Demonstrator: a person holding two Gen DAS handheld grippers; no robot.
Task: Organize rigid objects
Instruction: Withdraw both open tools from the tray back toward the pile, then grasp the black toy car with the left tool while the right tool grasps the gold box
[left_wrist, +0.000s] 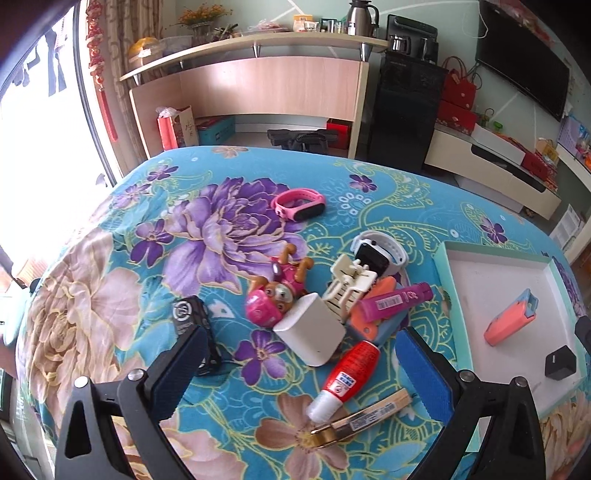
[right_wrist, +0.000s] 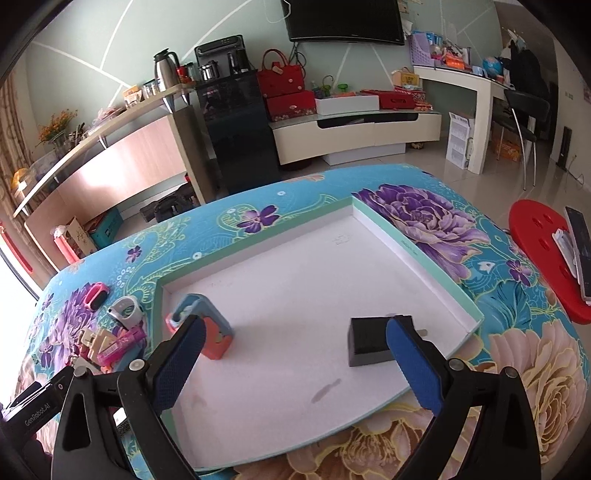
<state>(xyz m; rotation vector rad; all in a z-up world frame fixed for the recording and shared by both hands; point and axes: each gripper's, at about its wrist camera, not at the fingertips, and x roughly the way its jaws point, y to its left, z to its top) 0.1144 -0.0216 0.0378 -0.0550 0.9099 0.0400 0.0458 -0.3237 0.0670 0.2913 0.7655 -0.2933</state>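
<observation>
On the blue floral tablecloth (left_wrist: 110, 258), a shallow white tray with a mint rim (right_wrist: 436, 266) holds a coral-and-blue stapler-like block (right_wrist: 207, 328) and a black cube adapter (right_wrist: 365, 343), well apart. Beside the tray lies a heap: white rounded box (left_wrist: 314, 332), pink toy dog (left_wrist: 273, 299), red-and-white tube (left_wrist: 343, 376). The left gripper (left_wrist: 295, 354) and right gripper (right_wrist: 295, 354) both gape wide, grasping nothing.

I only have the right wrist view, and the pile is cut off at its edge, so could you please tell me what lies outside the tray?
Observer: A pink toy pup lies beside a white rounded box.
Operator: Thank you. Is the left gripper holding anything?
Observer: No, the left gripper is open and empty, above the pile.
Operator: What lies nearest to it?
Observer: A red-and-white bottle lies on its side just ahead of its fingers, untouched.
</observation>
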